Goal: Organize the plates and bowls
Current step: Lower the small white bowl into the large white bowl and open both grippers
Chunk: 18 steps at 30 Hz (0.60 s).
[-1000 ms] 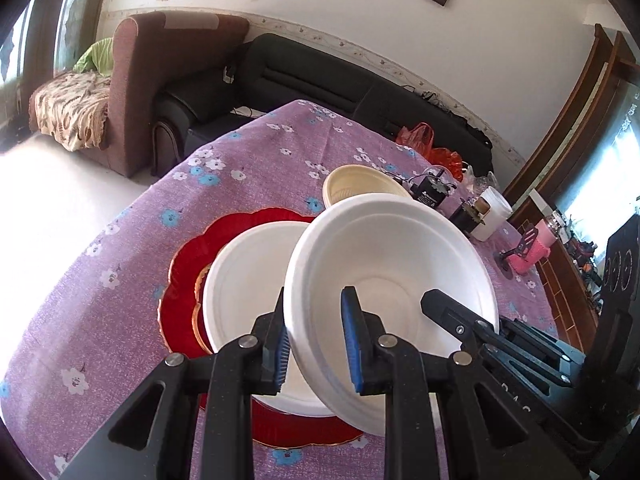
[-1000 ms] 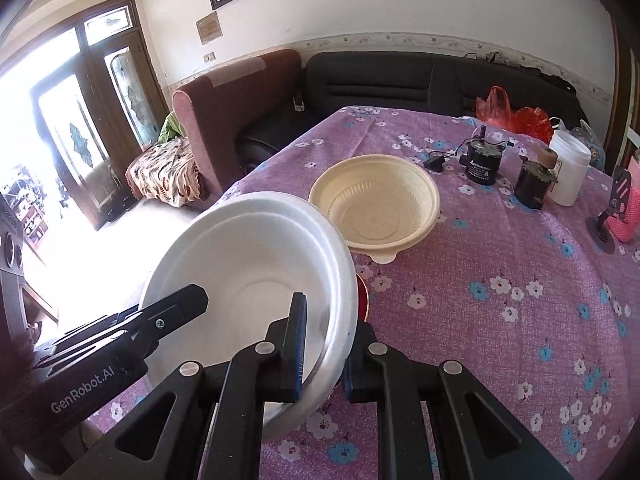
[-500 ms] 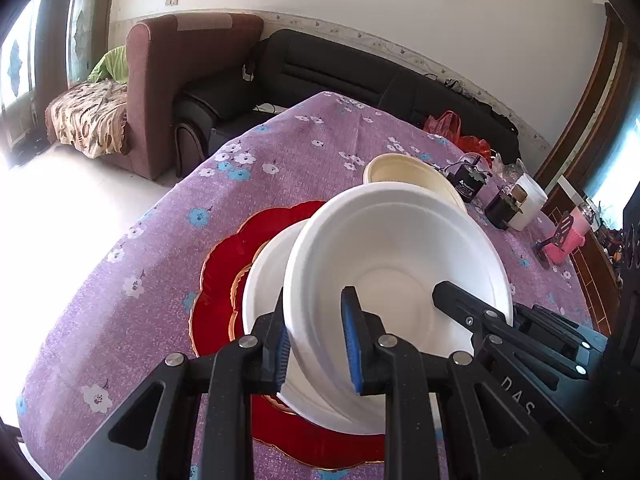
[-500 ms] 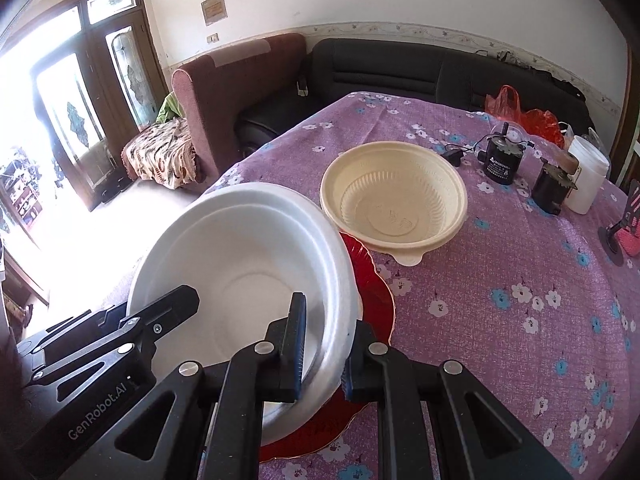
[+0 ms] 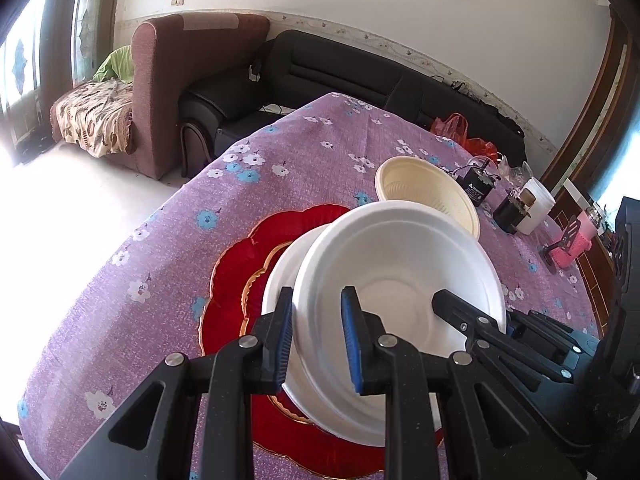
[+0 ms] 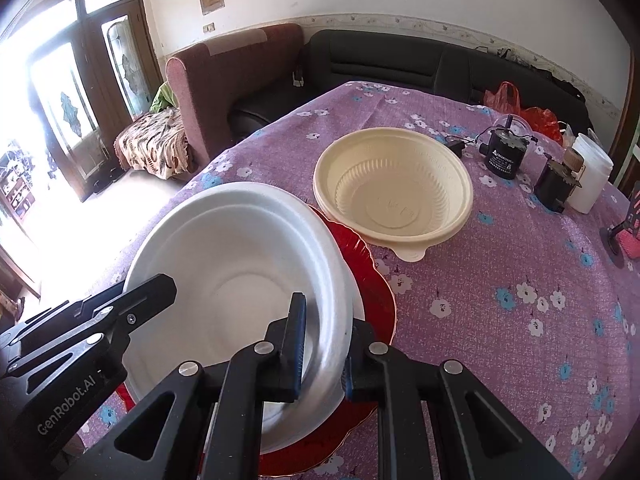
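Both grippers hold one white foam bowl (image 5: 400, 272) by opposite rims. My left gripper (image 5: 316, 340) is shut on its near-left rim, and my right gripper (image 6: 322, 344) is shut on its right rim. The bowl (image 6: 232, 260) hangs tilted just over a second white dish (image 5: 280, 276), which sits on a red scalloped plate (image 5: 240, 264) with a gold edge. I cannot tell whether bowl and dish touch. Just behind the red plate (image 6: 372, 280), a cream ribbed plastic bowl (image 6: 392, 192) stands on the purple flowered tablecloth (image 6: 520, 280).
Two small black devices (image 6: 504, 156), a white jar (image 6: 588, 176) and a pink object (image 5: 568, 244) stand at the far right of the table. The table's edge (image 5: 120, 240) drops off to the left. An armchair (image 5: 180, 80) and a black sofa (image 5: 340, 76) lie beyond.
The white bowl, held by both grippers, has sunk lower and moved over the white dish on the red plate, covering more of it. Both grips are unchanged.
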Each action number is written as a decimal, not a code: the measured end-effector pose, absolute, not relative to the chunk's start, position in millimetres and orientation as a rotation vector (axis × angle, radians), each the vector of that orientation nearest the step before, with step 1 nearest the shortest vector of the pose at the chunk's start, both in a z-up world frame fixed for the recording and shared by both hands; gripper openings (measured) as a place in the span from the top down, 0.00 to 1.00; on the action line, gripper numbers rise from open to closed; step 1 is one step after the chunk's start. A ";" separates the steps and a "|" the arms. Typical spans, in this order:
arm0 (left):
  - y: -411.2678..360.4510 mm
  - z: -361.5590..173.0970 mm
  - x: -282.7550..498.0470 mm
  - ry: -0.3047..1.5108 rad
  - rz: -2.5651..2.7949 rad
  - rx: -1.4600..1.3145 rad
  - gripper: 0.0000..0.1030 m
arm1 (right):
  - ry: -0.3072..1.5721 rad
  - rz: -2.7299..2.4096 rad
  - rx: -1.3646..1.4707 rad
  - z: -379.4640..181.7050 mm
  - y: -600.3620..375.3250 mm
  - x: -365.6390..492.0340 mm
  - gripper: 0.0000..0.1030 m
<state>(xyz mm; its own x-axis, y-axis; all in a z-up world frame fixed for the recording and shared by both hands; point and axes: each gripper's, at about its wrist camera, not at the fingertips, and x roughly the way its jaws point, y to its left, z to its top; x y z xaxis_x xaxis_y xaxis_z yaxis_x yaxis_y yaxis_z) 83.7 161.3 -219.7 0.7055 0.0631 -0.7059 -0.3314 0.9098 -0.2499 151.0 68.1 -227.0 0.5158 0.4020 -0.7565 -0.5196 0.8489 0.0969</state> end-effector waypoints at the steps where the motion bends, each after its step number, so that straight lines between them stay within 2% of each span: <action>1: 161.4 -218.5 82.9 0.757 0.226 -0.378 0.79 | 0.867 0.555 -0.148 -227.0 67.8 151.2 0.85; 7: 165.4 -209.0 73.9 0.727 0.223 -0.402 0.77 | 0.866 0.552 -0.145 -227.4 68.1 151.1 0.85; 11: 171.1 -199.7 64.8 0.693 0.246 -0.413 0.69 | 0.864 0.546 -0.145 -229.1 67.9 151.5 0.85; 18: 186.3 -190.0 51.7 0.656 0.264 -0.465 0.64 | 0.850 0.542 -0.155 -229.2 71.1 149.0 0.85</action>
